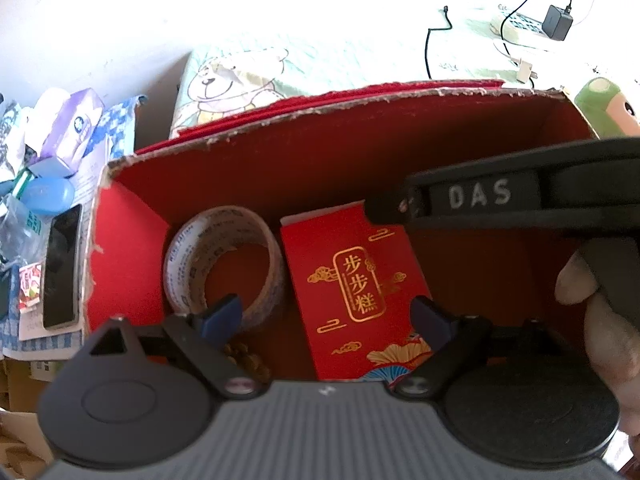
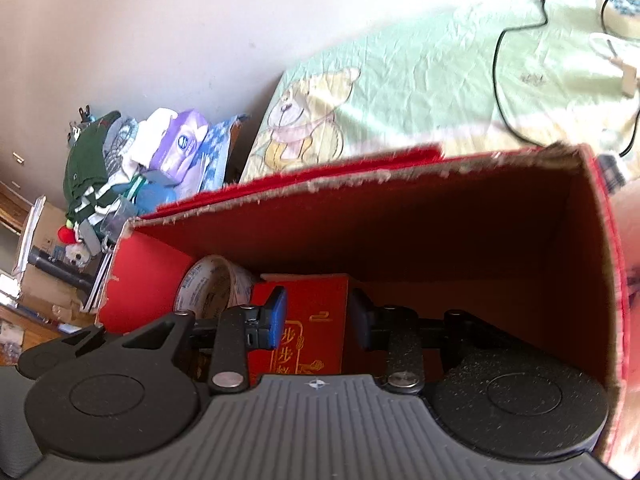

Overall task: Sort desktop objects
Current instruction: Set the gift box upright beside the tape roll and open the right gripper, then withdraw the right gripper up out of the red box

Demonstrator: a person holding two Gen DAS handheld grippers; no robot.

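Progress looks partial: nearest you, your left gripper (image 1: 324, 312) hovers over the red box (image 1: 360, 120) with its jaws wide apart and nothing between them, and your right gripper (image 2: 318, 320) reaches into the same box, jaws also apart and empty. Just below them, 2 sorted things already lie on the box floor: the tape roll (image 1: 224, 264) on the left and the red packet (image 1: 356, 292) right beside it, with some small brown beads (image 1: 246, 358) near the front wall. Farther off to the left, a phone (image 1: 60, 272), a blue case (image 1: 48, 196) and a purple tissue pack (image 1: 76, 128) sit outside the box, so I judge those are left to sort
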